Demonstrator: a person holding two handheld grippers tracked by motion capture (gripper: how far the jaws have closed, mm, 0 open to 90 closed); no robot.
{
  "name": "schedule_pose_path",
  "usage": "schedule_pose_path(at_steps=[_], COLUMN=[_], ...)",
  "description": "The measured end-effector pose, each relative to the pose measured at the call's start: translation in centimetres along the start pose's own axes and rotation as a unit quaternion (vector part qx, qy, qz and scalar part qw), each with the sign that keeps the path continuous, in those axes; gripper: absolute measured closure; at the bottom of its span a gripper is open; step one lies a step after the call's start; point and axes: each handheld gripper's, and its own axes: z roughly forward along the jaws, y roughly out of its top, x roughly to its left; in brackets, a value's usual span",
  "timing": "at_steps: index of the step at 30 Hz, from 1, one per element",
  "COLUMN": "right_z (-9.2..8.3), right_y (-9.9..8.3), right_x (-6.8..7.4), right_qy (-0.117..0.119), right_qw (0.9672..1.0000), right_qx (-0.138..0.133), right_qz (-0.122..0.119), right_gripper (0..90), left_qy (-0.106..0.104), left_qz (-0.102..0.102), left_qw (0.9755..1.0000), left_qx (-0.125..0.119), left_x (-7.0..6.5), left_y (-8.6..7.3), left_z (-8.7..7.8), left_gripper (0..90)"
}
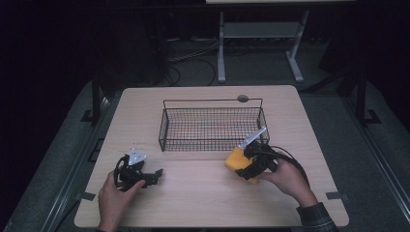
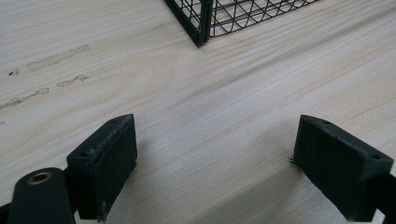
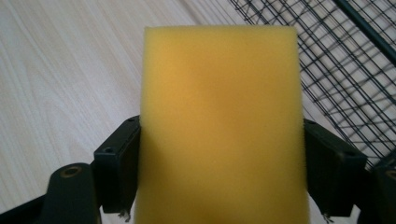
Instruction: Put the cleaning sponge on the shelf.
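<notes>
While the left hand-held gripper (image 1: 153, 175) rests wide open and empty on the tabletop (image 1: 203, 193), the right hand-held gripper (image 1: 241, 170) clamps a yellow sponge (image 3: 219, 121) by its side faces, just before the wire basket (image 1: 212, 126). Soft, light foam like this likely squashes under pressure, so a mid-body hold across the flanks seems safest.

The desk (image 1: 203, 198) had a pale wood-grain top with rounded corners and a small round grommet (image 1: 242, 98) near its far edge. Grey floor (image 1: 358, 145) surrounded it, dim and shadowed. Behind stood a white metal frame (image 1: 261, 43) on 2 legs, with cables (image 1: 193, 58) trailing across the dark floor
</notes>
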Motion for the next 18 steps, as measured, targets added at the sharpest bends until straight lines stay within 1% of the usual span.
schedule_pose_path(at_steps=[9,18], right_z=[-1.0,-1.8], right_y=[-0.9,-1.9], right_x=[-0.8,-1.5], right_qy=[-0.011,-0.016], right_qw=[0.9999,0.9997], right_qx=[0.001,0.001], right_qz=[0.009,0.017], right_gripper=[23.6,23.6], left_qy=[0.0,0.0], left_qz=[0.0,-0.001], left_qw=[1.0,1.0], left_qx=[0.0,-0.001], left_x=[0.0,0.0], left_y=[0.0,0.0], left_z=[0.0,0.0], left_gripper=[12.6,12.6])
